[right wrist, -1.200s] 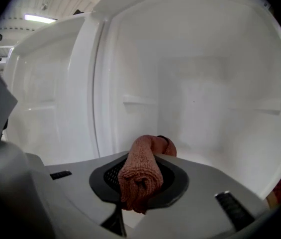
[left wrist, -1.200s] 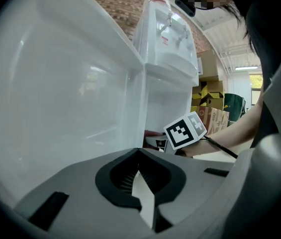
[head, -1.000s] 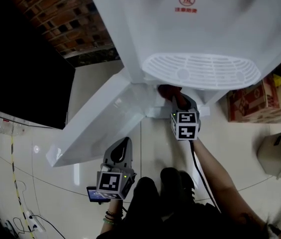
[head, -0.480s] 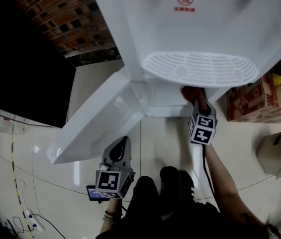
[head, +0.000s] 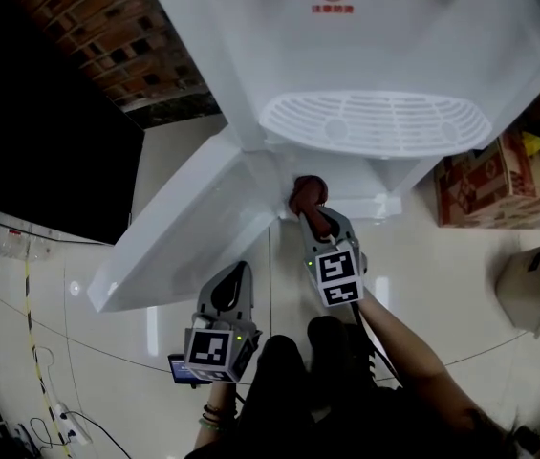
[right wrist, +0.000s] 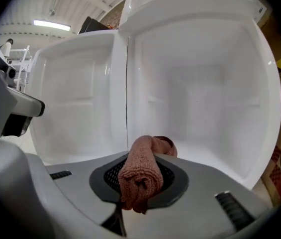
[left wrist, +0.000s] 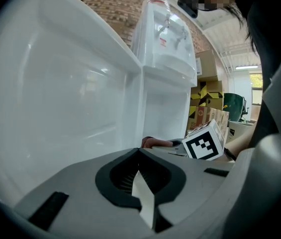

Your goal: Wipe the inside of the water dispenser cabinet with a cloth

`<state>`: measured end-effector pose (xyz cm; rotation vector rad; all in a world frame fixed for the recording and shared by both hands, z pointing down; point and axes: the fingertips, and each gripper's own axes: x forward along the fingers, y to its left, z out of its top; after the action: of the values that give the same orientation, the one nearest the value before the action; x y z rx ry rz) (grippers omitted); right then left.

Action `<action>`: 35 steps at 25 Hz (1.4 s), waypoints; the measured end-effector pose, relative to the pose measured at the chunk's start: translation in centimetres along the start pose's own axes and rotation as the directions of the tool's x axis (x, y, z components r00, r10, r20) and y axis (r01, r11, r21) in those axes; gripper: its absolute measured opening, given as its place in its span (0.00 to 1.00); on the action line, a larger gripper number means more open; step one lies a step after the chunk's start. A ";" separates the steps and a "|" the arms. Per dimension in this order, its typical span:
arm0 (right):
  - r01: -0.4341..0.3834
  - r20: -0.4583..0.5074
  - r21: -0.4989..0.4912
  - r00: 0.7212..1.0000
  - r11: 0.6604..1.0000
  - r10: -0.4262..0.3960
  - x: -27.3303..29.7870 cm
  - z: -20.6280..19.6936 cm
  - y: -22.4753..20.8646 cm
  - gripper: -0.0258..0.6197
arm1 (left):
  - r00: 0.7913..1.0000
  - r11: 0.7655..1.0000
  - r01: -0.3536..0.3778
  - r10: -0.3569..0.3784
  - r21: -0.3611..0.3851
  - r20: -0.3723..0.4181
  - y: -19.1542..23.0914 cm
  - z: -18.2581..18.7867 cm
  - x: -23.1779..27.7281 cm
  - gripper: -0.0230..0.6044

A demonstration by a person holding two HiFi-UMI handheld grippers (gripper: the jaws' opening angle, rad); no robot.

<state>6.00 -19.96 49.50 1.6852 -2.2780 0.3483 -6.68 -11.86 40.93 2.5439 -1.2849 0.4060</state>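
The right gripper (head: pixel 308 213) is squeezing a reddish-brown cloth (head: pixel 307 193) between its jaws. In the right gripper view the jaws are pressing tight on the rolled-up cloth (right wrist: pixel 142 169). One end is hanging down at the near side of the jaws. The other end is poking out past the tips toward the cabinet (right wrist: pixel 205 93).

The gripper is pointing into the open bottom part of the white water dispenser (head: pixel 375 36). The cloth is sitting at the front edge of the cabinet floor, near the left side where the door (head: pixel 179 232) is hinged. I cannot tell if the cloth is touching the floor of the cabinet or floating just over it. The white walls and back of the cabinet are filling most of the right gripper view, and the open door (right wrist: pixel 70 98) is standing to the left.

The left gripper (head: pixel 235 277) is hanging back, lower and to the left, near the open door and well apart from the cloth. Its jaws are pulled close together with only a thin slit between them, and they are holding nothing (left wrist: pixel 141 183). From its own view, the cloth (left wrist: pixel 155 143) and the right gripper's marker cube (left wrist: pixel 205 143) are peeking over its top. Cardboard boxes (head: pixel 485 185) are sitting on the floor to the right of the dispenser.
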 end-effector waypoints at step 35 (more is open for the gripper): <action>0.197 0.036 0.173 0.978 0.965 -0.206 -9.6 -0.9 -7.4 0.16 | 0.999 1.000 -0.005 0.005 -0.002 0.032 -2.3 0.2 -0.7 0.01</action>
<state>15.83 -13.26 46.96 2.0133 -2.1393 0.4664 -5.23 -10.10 40.22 2.5558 -1.3026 0.3660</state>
